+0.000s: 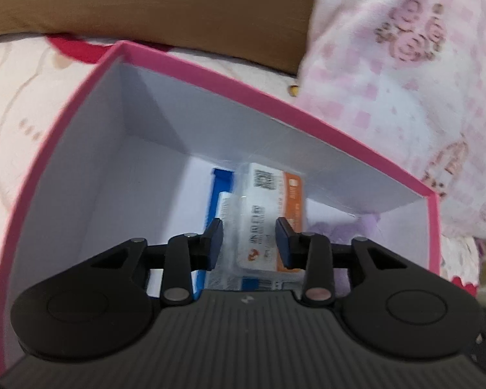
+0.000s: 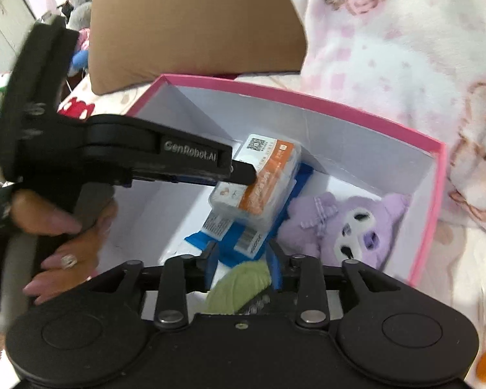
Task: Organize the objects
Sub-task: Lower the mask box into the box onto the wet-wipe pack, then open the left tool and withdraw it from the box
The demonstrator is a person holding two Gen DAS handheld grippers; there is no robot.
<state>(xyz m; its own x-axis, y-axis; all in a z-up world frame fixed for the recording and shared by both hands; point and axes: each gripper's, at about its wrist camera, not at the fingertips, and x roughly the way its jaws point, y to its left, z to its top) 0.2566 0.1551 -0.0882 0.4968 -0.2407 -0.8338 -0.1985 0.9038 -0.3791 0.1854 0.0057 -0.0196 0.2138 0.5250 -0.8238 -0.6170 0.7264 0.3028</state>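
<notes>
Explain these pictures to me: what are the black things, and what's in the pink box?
No robot: a person holds a black two-finger gripper in each hand, each with a camera looking along its fingers. One picture is from the left gripper, the other from the right gripper, which also shows the person's hand. Both point into a pink box holding a blue packet, a clear case and a purple plush. The right seems to grip a green soft thing; whether the left grips the case is unclear.

"GenRobot.AI" was readable in pale letters on the side of the left hand-held gripper (image 2: pixel 243 175). The clear orange-and-white packet (image 2: pixel 259 175) carried a QR code; its printed characters were too blurred to read. Barcode on the blue-and-white box (image 2: pixel 243 236), digits illegible.
</notes>
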